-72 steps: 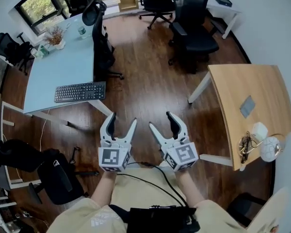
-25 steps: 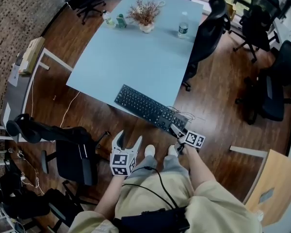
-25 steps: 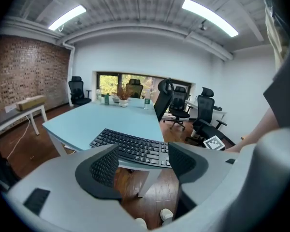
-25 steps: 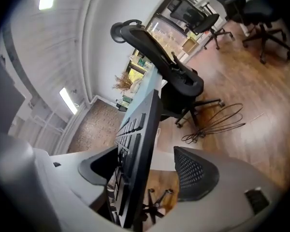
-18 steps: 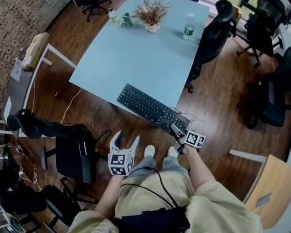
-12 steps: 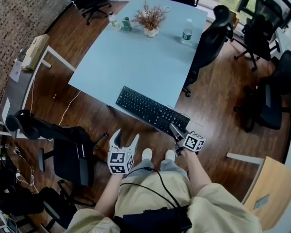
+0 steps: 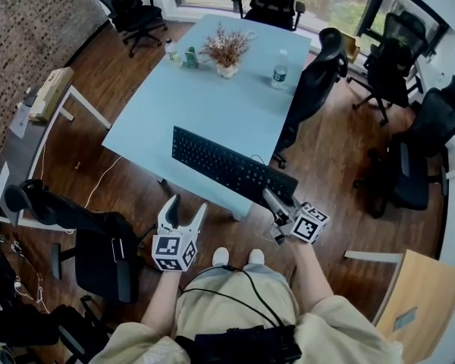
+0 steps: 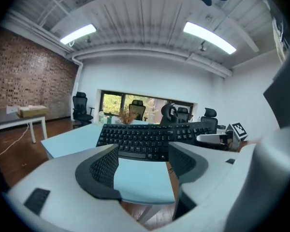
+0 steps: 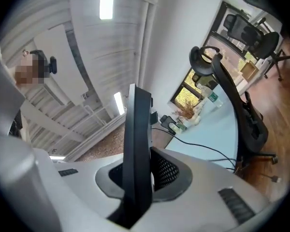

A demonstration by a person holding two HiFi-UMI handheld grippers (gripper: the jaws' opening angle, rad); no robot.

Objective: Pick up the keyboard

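Observation:
The black keyboard hangs in the air above the near edge of the light blue table, tilted, with its left end free. My right gripper is shut on its right end. In the right gripper view the keyboard stands edge-on between the pads. Below and left of the keyboard, my left gripper is open and holds nothing. In the left gripper view the keyboard floats ahead of the open left gripper, and the right gripper shows at the keyboard's right end.
A dried plant in a white pot, a water bottle and small bottles stand at the table's far end. Black office chairs ring the table, one close at my left. A thin cable trails from the keyboard.
The right gripper has closed on the keyboard's right end and lifted it off the table. The left gripper has risen a little, still open.

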